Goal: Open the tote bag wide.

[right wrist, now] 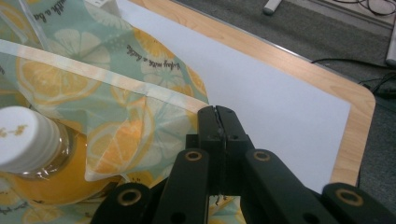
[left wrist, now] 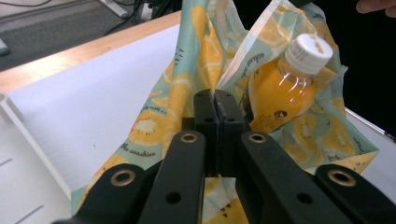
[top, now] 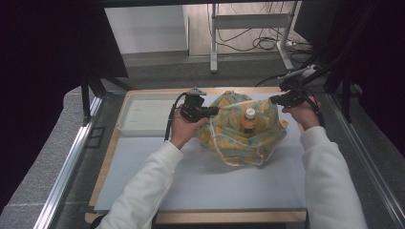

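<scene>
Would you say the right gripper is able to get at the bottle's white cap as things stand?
Probably not right away: the right gripper is shut on the cloth. The white cap stands bare above the folds, so once the gripper lets go the way looks free.

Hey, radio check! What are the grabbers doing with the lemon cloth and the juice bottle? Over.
Left gripper and right gripper both shut on lemon-print cloth, opposite edges lifted. Orange juice bottle upright inside, white cap showing. White tray off left, nothing blocking.

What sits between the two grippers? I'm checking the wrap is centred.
In the high view, an orange drink bottle stands on the lemon-print cloth, between the left gripper and right gripper.
</scene>
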Available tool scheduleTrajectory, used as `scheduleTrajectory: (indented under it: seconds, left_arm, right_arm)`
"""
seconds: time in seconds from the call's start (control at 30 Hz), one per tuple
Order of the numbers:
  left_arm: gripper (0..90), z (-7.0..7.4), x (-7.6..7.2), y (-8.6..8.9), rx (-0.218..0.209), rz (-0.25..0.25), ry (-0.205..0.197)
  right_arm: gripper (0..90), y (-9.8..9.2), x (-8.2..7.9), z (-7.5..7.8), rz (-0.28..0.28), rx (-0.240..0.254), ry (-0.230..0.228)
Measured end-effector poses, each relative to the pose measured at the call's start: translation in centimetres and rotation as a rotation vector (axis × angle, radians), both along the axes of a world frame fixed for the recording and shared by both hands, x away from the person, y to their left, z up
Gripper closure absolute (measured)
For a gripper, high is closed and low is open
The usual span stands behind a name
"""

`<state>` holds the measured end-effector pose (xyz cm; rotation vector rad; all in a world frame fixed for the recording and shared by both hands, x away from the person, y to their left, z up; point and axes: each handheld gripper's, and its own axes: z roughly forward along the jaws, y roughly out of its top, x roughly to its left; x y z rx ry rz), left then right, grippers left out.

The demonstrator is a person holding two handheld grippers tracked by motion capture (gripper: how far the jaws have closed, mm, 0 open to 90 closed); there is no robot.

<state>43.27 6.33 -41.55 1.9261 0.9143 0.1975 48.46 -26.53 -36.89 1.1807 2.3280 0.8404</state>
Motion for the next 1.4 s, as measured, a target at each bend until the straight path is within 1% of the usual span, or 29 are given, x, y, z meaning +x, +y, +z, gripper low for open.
scheduleTrajectory:
  seconds: [0.1, 0.23, 0.33, 0.5, 0.6, 0.67, 0.73, 0.77, 0.8, 0.87, 0.9, 1.03, 1.13, 1.2, 1.23, 1.3, 1.4]
  left_arm:
    - [89.9, -0.3, 0.0, -0.1, 0.009, -0.002, 0.003]
    - [89.8, -1.1, 0.1, -0.5, 0.016, -0.002, 0.018]
    - [89.8, -2.0, 0.1, -0.9, 0.016, -0.001, 0.029]
    - [89.8, -3.7, 0.2, -1.3, 0.033, 0.004, 0.058]
    - [89.8, -4.4, 0.3, -1.5, 0.061, 0.009, 0.066]
    - [89.8, -4.9, 0.4, -1.8, 0.084, 0.007, 0.074]
    - [89.7, -5.4, 0.5, -2.1, 0.090, 0.012, 0.085]
    - [89.7, -5.6, 0.6, -2.1, 0.109, 0.007, 0.088]
    - [89.7, -5.9, 0.6, -2.3, 0.106, 0.013, 0.095]
    - [89.6, -6.3, 0.8, -2.4, 0.129, 0.009, 0.104]
    - [89.6, -6.6, 0.8, -2.7, 0.128, 0.017, 0.107]
    - [89.5, -7.6, 1.2, -3.2, 0.153, 0.025, 0.124]
    - [89.5, -8.4, 1.6, -3.4, 0.149, 0.034, 0.144]
    - [89.4, -8.9, 1.8, -3.5, 0.155, 0.037, 0.154]
    - [89.4, -9.1, 1.9, -3.5, 0.162, 0.035, 0.158]
    - [89.3, -9.6, 2.1, -3.7, 0.159, 0.039, 0.168]
    - [89.4, -10.3, 2.2, -4.0, 0.169, 0.036, 0.184]
  right_arm:
    - [89.7, -0.1, 0.0, -0.7, -0.002, 0.001, 0.013]
    - [89.7, -0.2, 0.1, -1.9, -0.013, 0.001, 0.029]
    - [89.7, -0.2, 0.2, -3.0, -0.017, -0.004, 0.040]
    - [89.7, -0.5, 0.4, -5.1, -0.028, 0.019, 0.074]
    - [89.6, -0.6, 0.4, -6.0, -0.029, 0.021, 0.097]
    - [89.6, -0.6, 0.4, -6.5, -0.030, 0.018, 0.100]
    - [89.6, -0.6, 0.5, -7.1, -0.036, 0.014, 0.113]
    - [89.6, -0.6, 0.5, -7.5, -0.038, 0.011, 0.119]
    - [89.6, -0.7, 0.6, -7.8, -0.040, 0.012, 0.126]
    - [89.6, -0.6, 0.7, -8.4, -0.044, 0.008, 0.137]
    - [89.6, -0.6, 0.8, -8.8, -0.047, 0.006, 0.143]
    - [89.5, -0.5, 1.1, -10.0, -0.060, -0.010, 0.161]
    - [89.6, -0.5, 1.5, -10.9, -0.072, -0.013, 0.169]
    - [89.5, -0.5, 1.7, -11.5, -0.084, -0.023, 0.177]
    - [89.5, -0.6, 1.7, -11.7, -0.088, -0.023, 0.181]
    - [89.6, -0.6, 1.8, -12.2, -0.095, -0.024, 0.183]
    - [89.5, -0.8, 1.8, -13.0, -0.111, -0.022, 0.193]
